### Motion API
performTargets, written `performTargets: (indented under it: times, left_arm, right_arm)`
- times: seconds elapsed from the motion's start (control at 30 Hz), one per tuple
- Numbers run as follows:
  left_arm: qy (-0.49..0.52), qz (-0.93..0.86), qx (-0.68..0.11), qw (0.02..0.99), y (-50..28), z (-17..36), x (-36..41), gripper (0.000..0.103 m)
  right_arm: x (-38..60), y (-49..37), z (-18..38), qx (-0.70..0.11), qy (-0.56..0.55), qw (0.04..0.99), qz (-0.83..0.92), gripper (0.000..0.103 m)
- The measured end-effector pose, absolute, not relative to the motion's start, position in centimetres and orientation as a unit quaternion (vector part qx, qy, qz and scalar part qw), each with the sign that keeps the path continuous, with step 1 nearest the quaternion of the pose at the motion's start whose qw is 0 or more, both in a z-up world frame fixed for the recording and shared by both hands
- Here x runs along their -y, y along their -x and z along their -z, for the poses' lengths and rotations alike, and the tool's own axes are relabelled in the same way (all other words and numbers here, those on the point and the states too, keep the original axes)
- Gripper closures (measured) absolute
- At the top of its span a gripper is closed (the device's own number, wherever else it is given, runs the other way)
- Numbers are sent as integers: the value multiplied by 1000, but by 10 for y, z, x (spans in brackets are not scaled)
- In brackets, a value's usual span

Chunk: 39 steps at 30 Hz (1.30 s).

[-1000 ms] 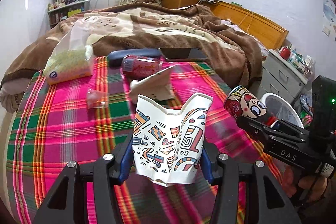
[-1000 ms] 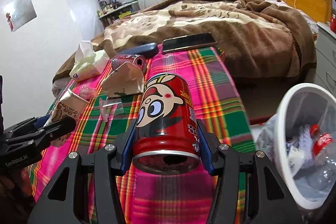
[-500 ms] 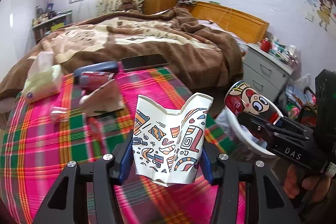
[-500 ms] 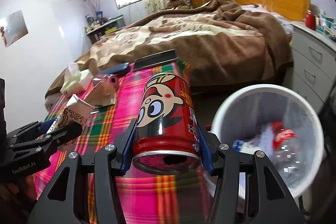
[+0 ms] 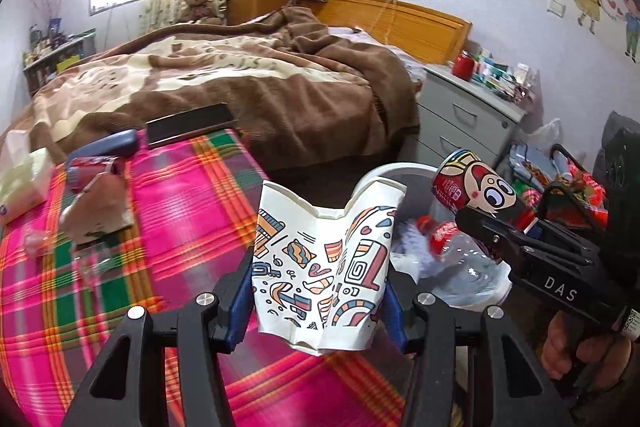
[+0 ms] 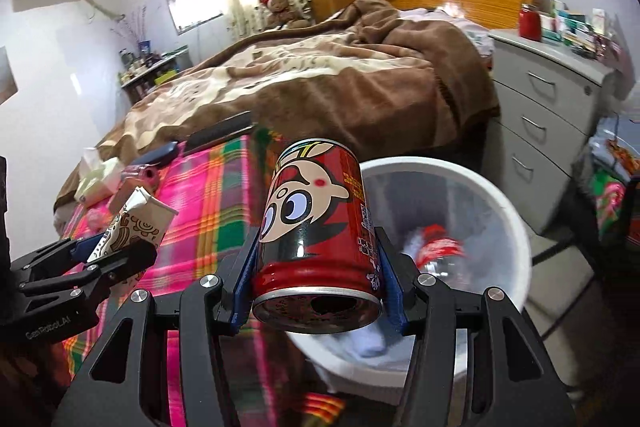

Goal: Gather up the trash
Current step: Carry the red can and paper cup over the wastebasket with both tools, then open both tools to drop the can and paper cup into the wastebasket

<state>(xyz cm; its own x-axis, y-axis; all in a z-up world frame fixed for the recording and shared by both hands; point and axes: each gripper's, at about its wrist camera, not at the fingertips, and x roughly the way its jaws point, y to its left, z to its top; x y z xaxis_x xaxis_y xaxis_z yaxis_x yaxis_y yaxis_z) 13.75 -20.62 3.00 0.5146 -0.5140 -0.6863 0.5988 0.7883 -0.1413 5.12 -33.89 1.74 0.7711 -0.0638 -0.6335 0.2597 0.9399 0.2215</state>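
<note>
Bedroom clutter is framing the scene: a plaid tablecloth [image 5: 168, 227] is covering the table beside a bed, and a white trash bin [image 6: 496, 211] is standing on the floor off the table's edge, already holding a plastic bottle [image 5: 452, 247] and soft white scraps. Both tools are carrying trash. The left gripper [image 5: 320, 295] is clenching a crumpled patterned paper cup [image 5: 324, 263], hanging over the table's edge near the bin's rim. The right gripper [image 6: 316, 267] is grasping a red cartoon can [image 6: 316, 227] on its side, bottom end toward the camera, beside the bin's opening.

To drop well, each piece should be sitting squarely over the opening before its jaws part; the can looks closer, so it probably should go first. The 2 tools are working close together, so releasing 1 at a time avoids a knock. More litter is waiting on the cloth: another red can [image 5: 90, 173] and torn paper [image 5: 96, 207]
</note>
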Motion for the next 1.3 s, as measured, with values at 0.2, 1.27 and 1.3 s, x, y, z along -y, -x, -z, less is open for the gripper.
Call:
performTargets:
  times: [0.2,1.27,1.3]
  left_arm:
    - [-65,346,-382,855,-135,-23,246,49]
    - [-60,368,-408,834,-143,0,305,27]
    - [-60,366,-408,834,-143,0,303,27]
  right_arm:
    - [365,-44,-9,-344,-152,919,117,49]
    - [402,-36,9,-376,-154,902,147,38]
    - [402,-38,9,-376,-155,902,147,38]
